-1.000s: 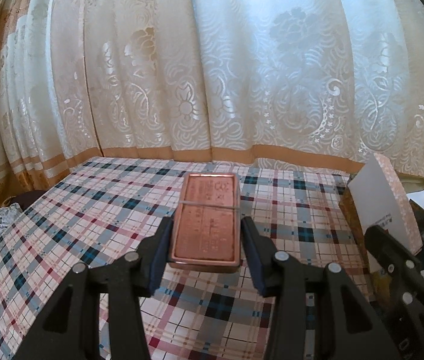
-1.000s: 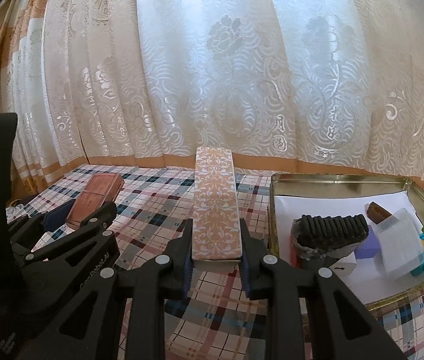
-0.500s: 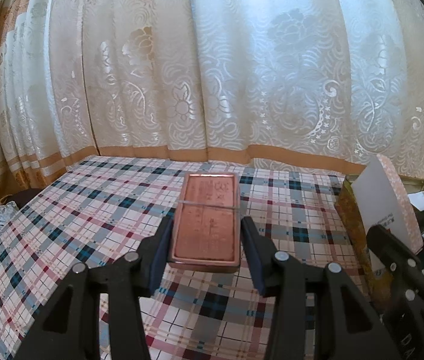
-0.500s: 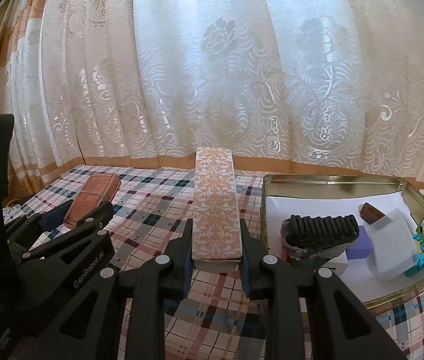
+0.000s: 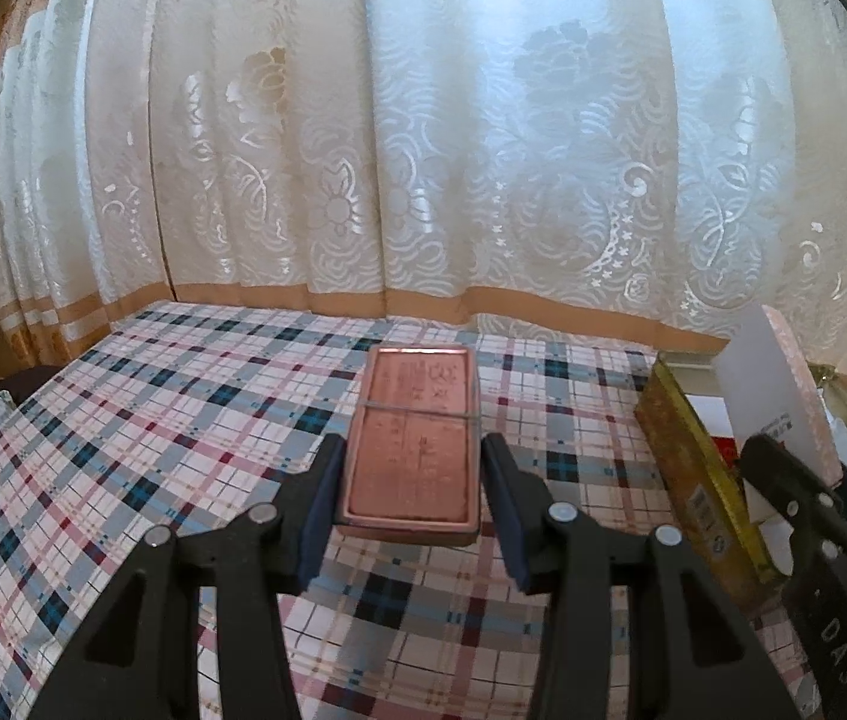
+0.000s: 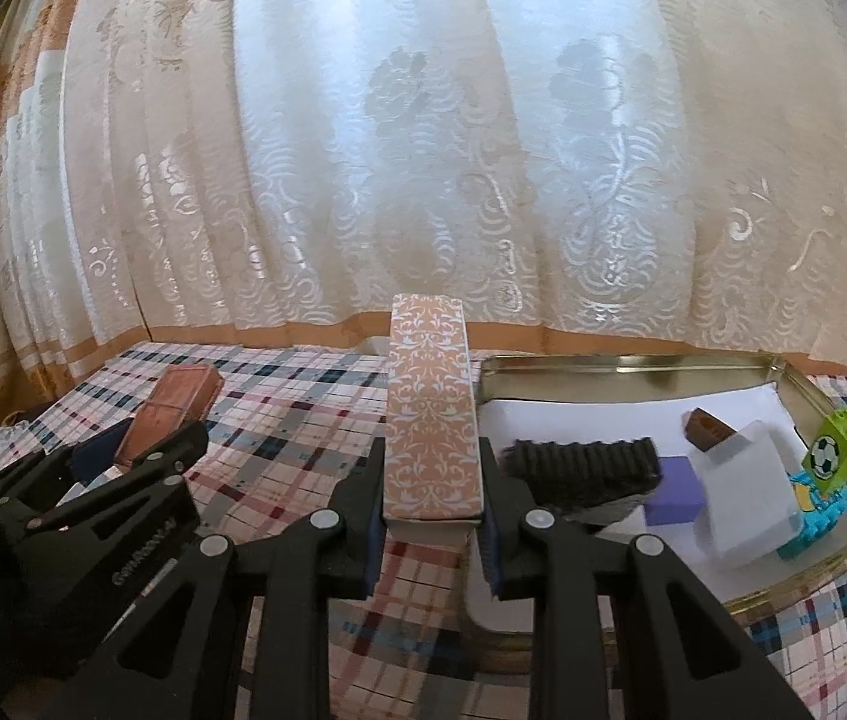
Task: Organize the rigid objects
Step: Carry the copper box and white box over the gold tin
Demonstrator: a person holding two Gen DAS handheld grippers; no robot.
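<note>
Left gripper [image 5: 411,498] clamped on a copper-coloured flat box [image 5: 410,441], held above the checked tablecloth [image 5: 153,408], left of the gold tin [image 6: 633,367]. Right gripper [image 6: 430,513] clamped on a long patterned box [image 6: 430,408], held over the tin's left edge. Inside the tin: black ridged block [image 6: 582,468], white block [image 6: 747,492], green football brick [image 6: 834,450].

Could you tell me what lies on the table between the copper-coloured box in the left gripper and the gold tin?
Only bare plaid tablecloth separates the copper-coloured box from the gold tin, as the left wrist view shows.
</note>
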